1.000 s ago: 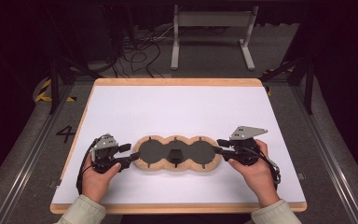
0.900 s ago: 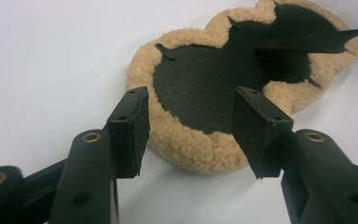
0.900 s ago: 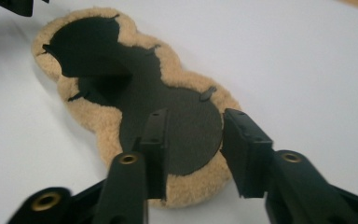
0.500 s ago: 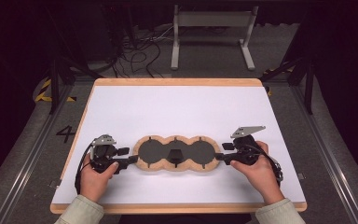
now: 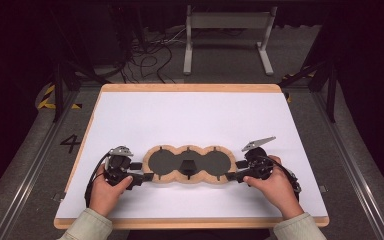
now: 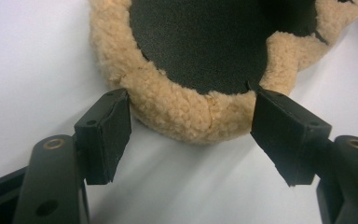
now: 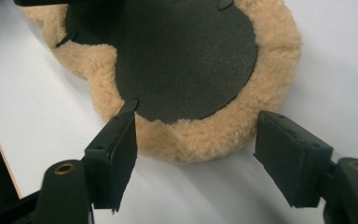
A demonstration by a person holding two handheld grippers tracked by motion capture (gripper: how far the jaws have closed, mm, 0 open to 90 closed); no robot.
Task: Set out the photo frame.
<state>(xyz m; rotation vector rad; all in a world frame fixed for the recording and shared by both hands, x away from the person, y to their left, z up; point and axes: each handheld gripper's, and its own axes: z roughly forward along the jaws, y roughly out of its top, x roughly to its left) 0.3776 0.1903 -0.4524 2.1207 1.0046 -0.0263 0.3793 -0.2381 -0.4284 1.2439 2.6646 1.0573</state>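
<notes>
Both claws brought lower and nearer since earlier frames, closing on pad ends. Left claw (image 5: pixel 147 176) held with jaws apart, straddling fleecy rim at left lobe, nothing clamped. Right claw (image 5: pixel 233 175) likewise apart at right lobe rim. Three-lobed pad (image 5: pixel 189 164) lying flat on white worktop (image 5: pixel 190 117), near front edge, between claws. Risk judged: soft fleece may be pinched thinly and slip, or pad may sag in middle if ends lifted unevenly. Pad seen as tan fleece border around dark grainy centres, small notches at rims.
</notes>
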